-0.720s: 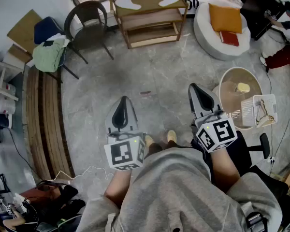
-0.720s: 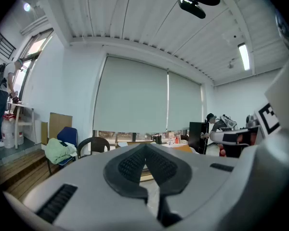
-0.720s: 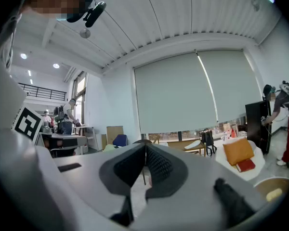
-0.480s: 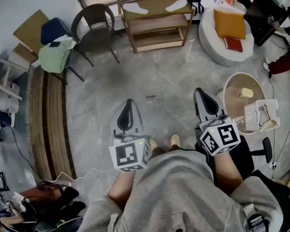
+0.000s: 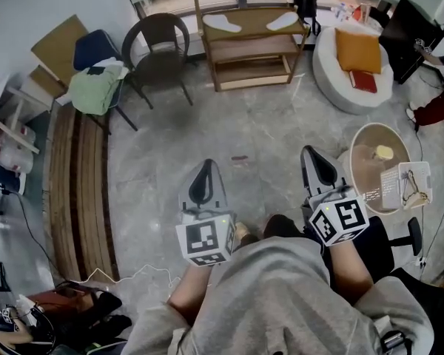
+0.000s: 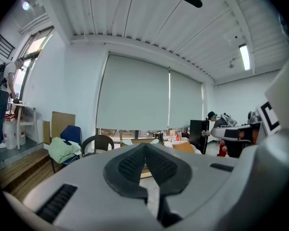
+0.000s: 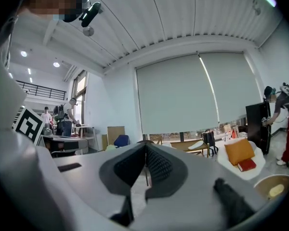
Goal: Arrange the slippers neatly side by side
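Two white slippers lie apart on the top of a wooden shelf [image 5: 253,41] at the far side of the room: the left slipper [image 5: 223,22] and the right slipper [image 5: 283,21]. My left gripper [image 5: 205,163] and right gripper [image 5: 308,150] are held low in front of the person's body, far short of the shelf. Both point toward it. Each is shut with nothing between its pads. In the left gripper view the left gripper [image 6: 145,146] shows its jaws meeting. The right gripper [image 7: 145,146] looks the same in its own view, where one slipper [image 7: 198,145] shows on the distant shelf.
A brown armchair [image 5: 161,46] stands left of the shelf, and a blue chair with green cloth [image 5: 96,87] further left. A white pouf with an orange cushion [image 5: 353,58] is at right. A round table [image 5: 377,161] and white basket [image 5: 407,185] sit beside my right gripper. Wooden planks [image 5: 74,183] run along the left.
The shelf and chairs have slid lower and to the right in the head view, as the person moves toward them. Both grippers stay shut and level.
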The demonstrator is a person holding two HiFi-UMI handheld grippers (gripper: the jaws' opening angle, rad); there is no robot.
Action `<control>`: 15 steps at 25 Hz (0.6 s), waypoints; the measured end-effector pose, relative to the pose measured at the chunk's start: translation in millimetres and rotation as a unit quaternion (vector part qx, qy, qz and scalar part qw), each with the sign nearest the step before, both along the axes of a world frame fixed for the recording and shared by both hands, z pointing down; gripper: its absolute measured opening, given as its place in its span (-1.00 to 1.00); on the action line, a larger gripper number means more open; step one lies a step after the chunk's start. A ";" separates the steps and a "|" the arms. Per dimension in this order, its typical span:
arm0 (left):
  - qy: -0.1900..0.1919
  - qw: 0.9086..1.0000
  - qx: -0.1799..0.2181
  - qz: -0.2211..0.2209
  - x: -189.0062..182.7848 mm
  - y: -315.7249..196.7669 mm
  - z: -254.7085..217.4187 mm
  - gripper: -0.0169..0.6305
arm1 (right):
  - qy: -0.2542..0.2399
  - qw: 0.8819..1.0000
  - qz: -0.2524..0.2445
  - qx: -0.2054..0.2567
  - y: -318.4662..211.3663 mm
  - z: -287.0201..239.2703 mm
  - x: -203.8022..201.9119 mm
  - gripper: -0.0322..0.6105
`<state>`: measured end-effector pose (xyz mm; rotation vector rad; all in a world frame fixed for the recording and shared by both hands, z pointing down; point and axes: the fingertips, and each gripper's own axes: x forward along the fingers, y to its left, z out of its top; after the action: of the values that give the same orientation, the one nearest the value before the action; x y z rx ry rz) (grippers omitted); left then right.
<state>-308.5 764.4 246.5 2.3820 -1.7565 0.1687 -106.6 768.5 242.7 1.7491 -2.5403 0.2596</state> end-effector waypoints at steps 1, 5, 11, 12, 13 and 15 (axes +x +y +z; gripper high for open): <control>0.001 1.000 -0.001 0.001 -3.4 0.8 1.5 -0.91 | 0.002 1.000 -0.004 0.001 0.7 1.3 -5.4 -0.82; 0.002 1.000 -0.006 0.005 -11.3 0.6 7.5 -0.91 | 0.002 1.000 -0.017 0.003 0.8 3.9 -21.8 -0.82; 0.001 1.000 -0.009 0.016 -14.1 -16.9 10.3 -0.91 | -0.002 1.000 -0.028 0.008 -18.9 2.5 -33.6 -0.82; 0.000 1.000 -0.009 0.017 -14.5 -20.8 11.2 -0.91 | -0.003 1.000 -0.030 0.010 -22.4 2.8 -34.7 -0.82; 0.000 1.000 -0.008 0.017 -14.2 -24.9 12.1 -0.91 | -0.003 0.999 -0.032 0.012 -25.9 3.1 -35.4 -0.82; -0.004 1.000 -0.006 0.016 -11.4 -35.1 14.3 -0.91 | -0.003 0.999 -0.038 0.017 -34.7 4.9 -34.6 -0.82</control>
<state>-319.9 729.3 260.8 2.4065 -1.7162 0.1921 -141.3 733.8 247.6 1.6616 -2.6236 0.2210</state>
